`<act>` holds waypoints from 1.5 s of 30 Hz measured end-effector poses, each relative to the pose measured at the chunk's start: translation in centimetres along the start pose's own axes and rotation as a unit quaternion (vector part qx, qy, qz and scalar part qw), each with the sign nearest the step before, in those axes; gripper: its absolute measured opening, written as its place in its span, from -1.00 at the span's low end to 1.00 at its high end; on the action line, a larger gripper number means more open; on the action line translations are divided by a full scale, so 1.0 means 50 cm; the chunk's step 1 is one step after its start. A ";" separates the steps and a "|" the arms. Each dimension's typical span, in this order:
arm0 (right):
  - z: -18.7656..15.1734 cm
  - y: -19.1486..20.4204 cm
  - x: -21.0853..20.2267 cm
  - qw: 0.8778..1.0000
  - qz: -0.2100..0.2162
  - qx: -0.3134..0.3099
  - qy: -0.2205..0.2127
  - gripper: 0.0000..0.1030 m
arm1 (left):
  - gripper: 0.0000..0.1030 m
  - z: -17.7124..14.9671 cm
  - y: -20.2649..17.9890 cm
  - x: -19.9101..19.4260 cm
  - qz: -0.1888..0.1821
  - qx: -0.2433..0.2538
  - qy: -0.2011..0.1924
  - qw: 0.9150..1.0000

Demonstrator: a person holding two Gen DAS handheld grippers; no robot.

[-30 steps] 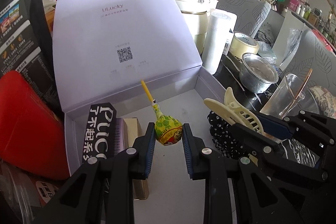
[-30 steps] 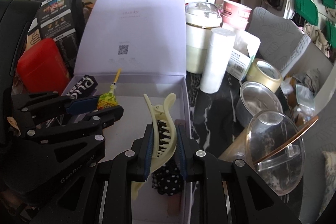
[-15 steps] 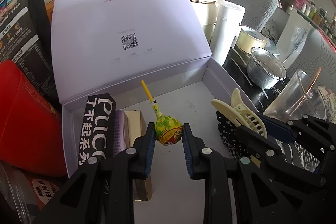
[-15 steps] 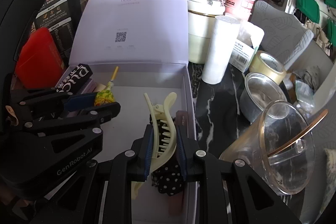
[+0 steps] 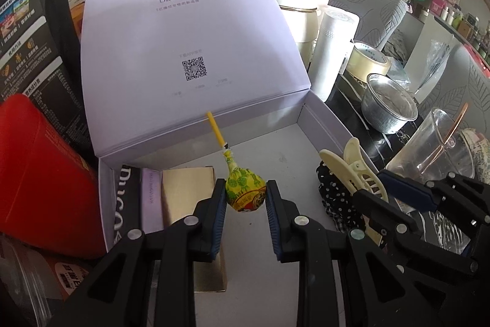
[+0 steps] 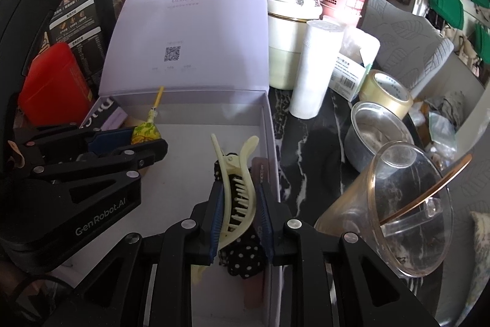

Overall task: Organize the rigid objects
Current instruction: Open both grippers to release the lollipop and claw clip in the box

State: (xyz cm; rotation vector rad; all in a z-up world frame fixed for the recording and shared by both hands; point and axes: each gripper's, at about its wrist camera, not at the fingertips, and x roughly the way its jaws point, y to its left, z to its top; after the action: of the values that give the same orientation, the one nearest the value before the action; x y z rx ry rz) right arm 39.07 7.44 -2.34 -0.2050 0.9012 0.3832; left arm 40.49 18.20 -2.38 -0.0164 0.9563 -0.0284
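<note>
Since the earlier frames both views have closed in slightly on the open box (image 5: 324,124), and the right tool (image 6: 239,201) has just been easing its jaws a little wider, though the cream hair claw (image 6: 235,186) between them looks gripped, its pads against both sides. The claw's long axis runs away from the camera, its two prongs pointing toward the raised lid (image 6: 190,29), teeth facing right. It hangs over the box's right side, above a black polka-dot cloth (image 6: 242,259) and beside a pink flat item (image 6: 260,170) along the right wall. The left tool (image 5: 245,195) is clamped on the lollipop (image 5: 245,189), head between the pads, yellow stick pointing up and away toward the lid. Against the box's left wall lie a black packet (image 5: 122,204), a lilac box (image 5: 151,195) and a gold box (image 5: 186,186).
</note>
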 end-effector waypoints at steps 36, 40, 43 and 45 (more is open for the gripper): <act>-0.001 0.016 -0.226 0.996 -0.003 -0.011 -0.086 -0.32 | 0.03 -0.015 0.010 -0.208 0.024 -0.033 -0.047 0.998; -0.014 0.025 -0.270 0.995 0.001 -0.014 -0.101 -0.29 | 0.78 -0.033 0.005 -0.269 0.038 -0.034 -0.080 0.995; -0.026 0.029 -0.302 0.994 -0.003 -0.015 -0.110 -0.20 | 0.78 -0.047 0.007 -0.305 0.049 -0.038 -0.088 0.994; -0.035 0.028 -0.321 0.993 -0.002 -0.015 -0.116 -0.05 | 0.90 -0.057 0.008 -0.327 0.054 -0.041 -0.093 0.993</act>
State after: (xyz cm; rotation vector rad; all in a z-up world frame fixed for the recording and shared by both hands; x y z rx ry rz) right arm 28.25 4.34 9.33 -0.1843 0.6657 0.4081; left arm 28.74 19.11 9.33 -0.0418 0.7712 0.1112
